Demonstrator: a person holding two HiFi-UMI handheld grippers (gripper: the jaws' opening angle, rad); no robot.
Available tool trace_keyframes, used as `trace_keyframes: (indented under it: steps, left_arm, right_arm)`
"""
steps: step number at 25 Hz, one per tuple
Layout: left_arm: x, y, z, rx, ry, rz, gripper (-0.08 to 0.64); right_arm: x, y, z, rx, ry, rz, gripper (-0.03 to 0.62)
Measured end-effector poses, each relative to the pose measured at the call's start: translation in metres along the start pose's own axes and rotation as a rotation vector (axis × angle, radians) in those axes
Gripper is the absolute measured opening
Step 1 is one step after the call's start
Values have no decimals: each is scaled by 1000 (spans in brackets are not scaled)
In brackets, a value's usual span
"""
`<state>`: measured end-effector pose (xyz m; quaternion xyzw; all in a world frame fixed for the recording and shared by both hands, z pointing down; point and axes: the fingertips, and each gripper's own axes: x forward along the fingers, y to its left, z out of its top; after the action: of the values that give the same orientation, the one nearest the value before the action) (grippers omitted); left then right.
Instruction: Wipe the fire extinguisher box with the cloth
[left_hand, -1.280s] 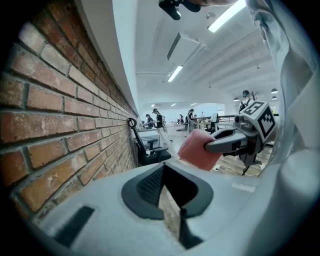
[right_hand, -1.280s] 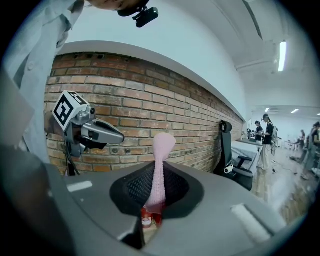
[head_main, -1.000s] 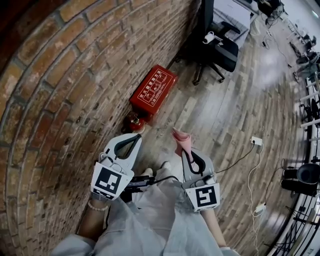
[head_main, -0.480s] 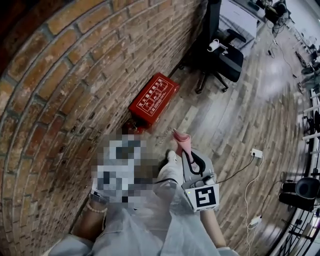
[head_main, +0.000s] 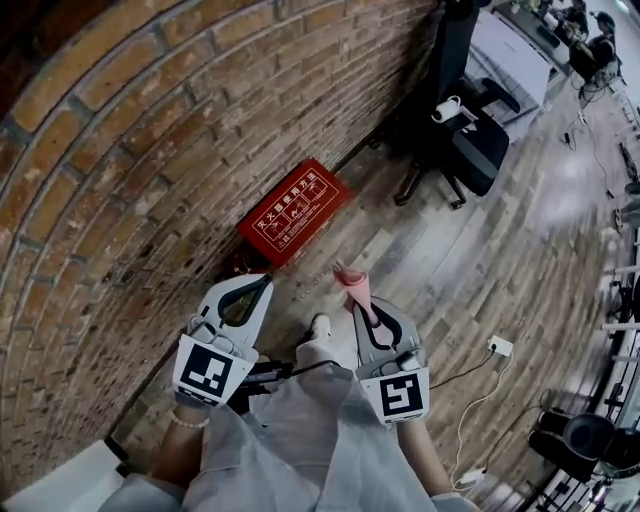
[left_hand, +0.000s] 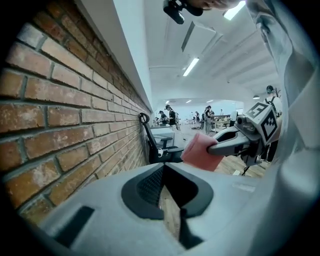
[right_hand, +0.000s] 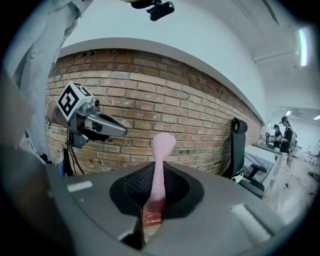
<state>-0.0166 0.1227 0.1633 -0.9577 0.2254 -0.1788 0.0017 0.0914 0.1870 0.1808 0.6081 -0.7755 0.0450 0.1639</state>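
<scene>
The jaws of the right gripper (head_main: 358, 300) are pinched on a pink cloth (head_main: 352, 283); those of the left gripper (head_main: 264, 284) are pressed together on nothing. Along the brick wall (head_main: 120, 180), on the wood floor (head_main: 480, 260), the red fire extinguisher box (head_main: 290, 210) is laid lengthwise, ahead and slightly left of the cloth, well apart from it; the left gripper is judged marginally nearer
</scene>
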Motion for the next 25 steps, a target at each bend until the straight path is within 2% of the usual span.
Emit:
trace_keyframes:
  steps: [5, 11, 19, 25]
  left_arm:
    - [26, 5, 9, -40, 11, 105, -2]
    - [46, 11, 12, -48, 21, 168, -2]
    - [57, 17, 0, -48, 60, 198, -2]
    - [67, 21, -25, -86, 84, 204, -2]
  right_arm:
    - [17, -28, -12, -5, 4, 107, 28]
    - [37, -47, -21, -8, 15, 177, 28]
    - [58, -45, -45, -26, 72, 264, 28]
    - [74, -47, -58, -22, 81, 269, 28]
